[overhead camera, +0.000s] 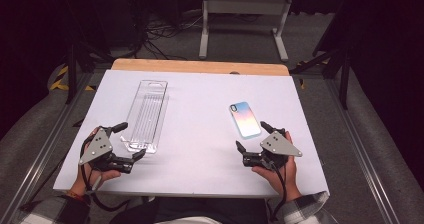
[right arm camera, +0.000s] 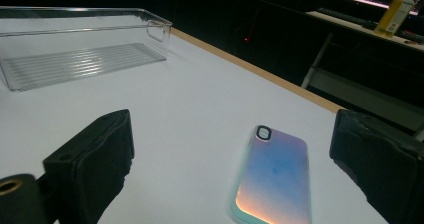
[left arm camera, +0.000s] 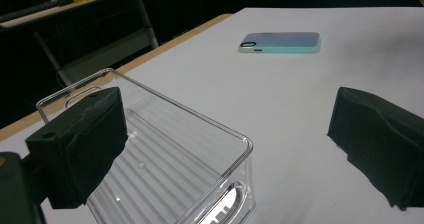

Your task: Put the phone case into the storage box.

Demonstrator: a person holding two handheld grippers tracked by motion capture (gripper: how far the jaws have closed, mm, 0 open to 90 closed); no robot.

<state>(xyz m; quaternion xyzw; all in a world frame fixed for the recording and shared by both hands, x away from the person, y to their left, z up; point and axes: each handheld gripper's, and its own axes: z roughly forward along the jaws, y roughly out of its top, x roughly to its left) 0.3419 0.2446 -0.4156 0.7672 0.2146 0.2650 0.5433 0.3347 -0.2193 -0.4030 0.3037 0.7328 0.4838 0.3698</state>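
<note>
High view, left to right: the left gripper (overhead camera: 129, 140) rests on the white table (overhead camera: 200, 149), jaws spread and empty around the near end of a clear, ribbed plastic tray (overhead camera: 146, 115); a glossy pastel phone (overhead camera: 245, 119) lies flat mid-right; the right gripper (overhead camera: 251, 135) sits just beside its near end, jaws spread and empty

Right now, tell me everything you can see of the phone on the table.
The phone lies flat, back up, on the white table, toward its right side. It sits in a glossy case shading from blue through pink to orange, edged in pale mint. A dark-ringed camera opening is at one far corner. The right gripper has its jaws open just short of it, not touching. Nothing rests on it.
</note>
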